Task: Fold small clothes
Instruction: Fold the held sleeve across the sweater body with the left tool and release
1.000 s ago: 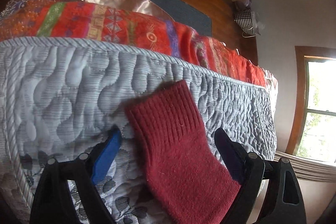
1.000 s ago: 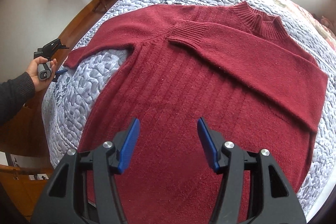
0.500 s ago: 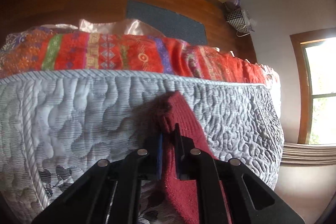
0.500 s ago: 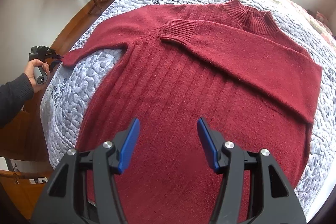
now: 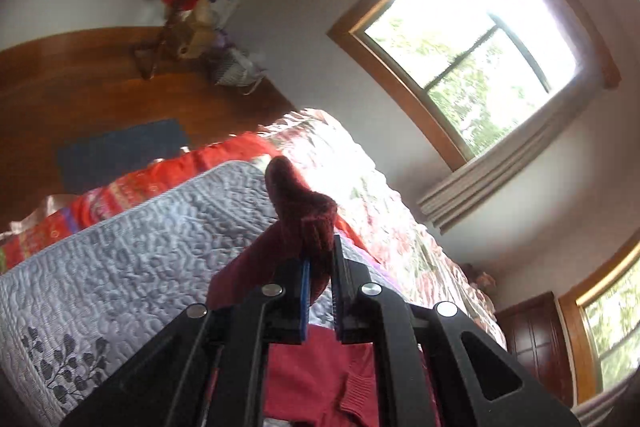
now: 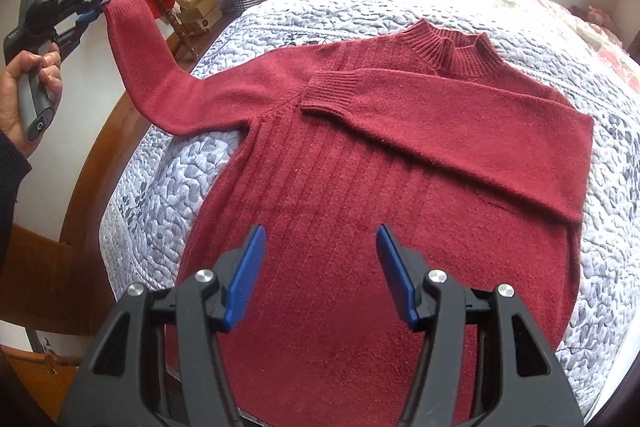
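Left gripper [image 6: 94, 7], clamped on the cuff [image 5: 304, 215], is holding the sleeve [image 6: 160, 75] above the quilt [image 6: 280, 23]; right gripper [image 6: 318, 275] is hovering, jaws apart, over the sweater [image 6: 360, 195]. Sleeve-folding step; next, likely laying it across the chest.

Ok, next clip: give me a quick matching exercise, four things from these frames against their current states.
Things:
1. left gripper
2. right gripper
3. near sleeve
4. far sleeve

States:
A. folded flat across the sweater's chest
B. open, above the sweater's lower part
C. lifted off the quilt by its cuff
D. shut on a cuff

Pairs: 1-D, 2-B, 3-C, 4-A
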A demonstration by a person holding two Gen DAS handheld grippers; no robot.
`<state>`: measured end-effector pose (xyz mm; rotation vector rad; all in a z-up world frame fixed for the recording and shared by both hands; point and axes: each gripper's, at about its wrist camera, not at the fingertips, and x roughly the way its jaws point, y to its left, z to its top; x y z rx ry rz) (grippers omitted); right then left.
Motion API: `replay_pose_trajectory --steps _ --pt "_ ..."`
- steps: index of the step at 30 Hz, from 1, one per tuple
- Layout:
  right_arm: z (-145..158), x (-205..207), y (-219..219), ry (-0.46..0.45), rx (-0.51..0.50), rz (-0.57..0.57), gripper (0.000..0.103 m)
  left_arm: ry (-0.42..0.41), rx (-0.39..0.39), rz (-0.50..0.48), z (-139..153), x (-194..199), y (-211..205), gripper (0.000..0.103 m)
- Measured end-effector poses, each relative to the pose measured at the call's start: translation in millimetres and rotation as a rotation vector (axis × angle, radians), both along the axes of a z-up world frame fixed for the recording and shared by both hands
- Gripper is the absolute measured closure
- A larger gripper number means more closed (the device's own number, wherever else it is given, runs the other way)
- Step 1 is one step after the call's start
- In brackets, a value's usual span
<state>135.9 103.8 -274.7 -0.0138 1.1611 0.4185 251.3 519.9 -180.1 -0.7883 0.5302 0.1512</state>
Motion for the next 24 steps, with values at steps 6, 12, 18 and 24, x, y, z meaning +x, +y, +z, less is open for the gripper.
replay_pose_trajectory --steps 6,12,18,24 --pt "4 -3 -46 -0.001 0.002 -0.100 0.044 0.010 0.153 -0.241 7 49 -130 0.095" --pt "-7 -2 -103 0.037 -0.007 -0.240 0.043 0.107 0.200 -0.471 -55 84 -254 0.095" --pt "-27 14 -150 0.106 0.068 -0.354 0.043 0.258 0.244 -0.639 -138 101 -344 0.095" --pt "-39 61 -183 0.172 0.259 -0.431 0.035 0.354 0.245 -0.686 -188 102 -373 0.090"
